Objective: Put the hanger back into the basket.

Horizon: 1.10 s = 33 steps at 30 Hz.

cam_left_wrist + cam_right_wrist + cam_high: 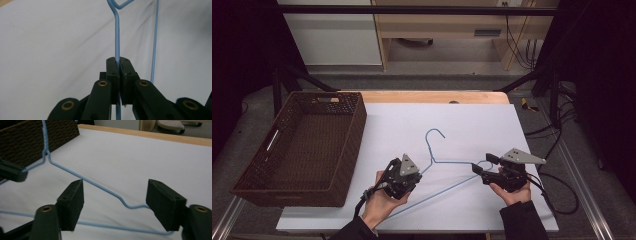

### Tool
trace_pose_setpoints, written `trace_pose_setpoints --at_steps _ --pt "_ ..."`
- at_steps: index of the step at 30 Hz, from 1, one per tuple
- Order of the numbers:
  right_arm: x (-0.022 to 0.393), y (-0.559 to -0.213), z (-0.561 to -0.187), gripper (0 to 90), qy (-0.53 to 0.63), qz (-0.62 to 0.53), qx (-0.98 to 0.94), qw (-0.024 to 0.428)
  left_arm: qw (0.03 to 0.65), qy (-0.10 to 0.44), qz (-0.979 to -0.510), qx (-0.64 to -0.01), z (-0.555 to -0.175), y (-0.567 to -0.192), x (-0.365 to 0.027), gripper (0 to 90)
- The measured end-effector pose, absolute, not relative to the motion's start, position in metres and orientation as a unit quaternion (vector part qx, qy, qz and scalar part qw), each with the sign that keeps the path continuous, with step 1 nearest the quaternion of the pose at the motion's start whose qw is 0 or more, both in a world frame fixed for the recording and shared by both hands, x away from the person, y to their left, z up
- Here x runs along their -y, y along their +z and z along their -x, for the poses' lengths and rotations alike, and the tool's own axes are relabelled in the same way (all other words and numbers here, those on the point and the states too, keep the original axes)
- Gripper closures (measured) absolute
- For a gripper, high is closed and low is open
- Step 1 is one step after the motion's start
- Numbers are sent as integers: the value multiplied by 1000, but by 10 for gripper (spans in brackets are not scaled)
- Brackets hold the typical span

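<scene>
High view, hanger: the blue wire hanger (447, 172) lay across the white table (472, 120) between the 2 grippers, its hook pointing away from the person.
Left gripper: the left gripper (412, 176) had its jaws closed on the hanger's left shoulder wire, just below the neck, probably because a grip near the neck kept the light frame from swinging.
Left gripper view, grip: the wire (117, 40) ran straight up out of the pinched pads (112, 67), and the hanger's bottom bar (155, 42) passed just right of the jaws, untouched.
Right gripper: the right gripper (479, 166) stood at the hanger's right end with its jaws apart and gripping nothing.
Right gripper view, gap: the bent right corner of the hanger (132, 206) lay between the 2 open pads (72, 202), touching neither as far as could be seen; the bottom bar ran below them.
Basket: the brown woven basket (257, 185) sat left of the left jaws, apart from the hanger.
Judgement: with 1 end pinched and the other free, the hanger looked set to be carried by the left gripper alone, likely toward the basket.
</scene>
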State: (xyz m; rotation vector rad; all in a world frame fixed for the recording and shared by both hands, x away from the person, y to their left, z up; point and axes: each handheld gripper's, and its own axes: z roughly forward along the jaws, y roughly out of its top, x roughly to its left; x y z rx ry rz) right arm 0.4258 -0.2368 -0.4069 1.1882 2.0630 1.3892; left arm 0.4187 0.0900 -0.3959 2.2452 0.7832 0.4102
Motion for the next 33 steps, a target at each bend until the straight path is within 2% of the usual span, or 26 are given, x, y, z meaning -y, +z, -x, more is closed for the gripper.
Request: trace_pose_setpoints --at_steps 2,3,4,5,7,24,33 --pt "238 -407 -425 275 495 -424 -734 191 358 162 -868 -303 -419 -393 -93 872" --pt "241 -408 -425 231 491 -424 -736 195 363 168 -865 -304 -418 -388 -97 872" --pt "241 -408 -425 231 491 -424 -736 195 363 168 -865 -304 -418 -388 -97 872" --pt "243 -407 -424 187 485 -427 -736 203 368 173 -861 -305 -418 -384 -101 872" --pt "246 -405 -423 156 483 -428 -735 208 373 177 -857 -308 -418 -378 -106 872" --pt "252 -411 -425 46 466 -433 -741 214 399 221 -824 -337 -422 -343 -148 873" --pt "253 -413 -425 25 464 -429 -743 221 405 234 -818 -336 -421 -327 -162 873"
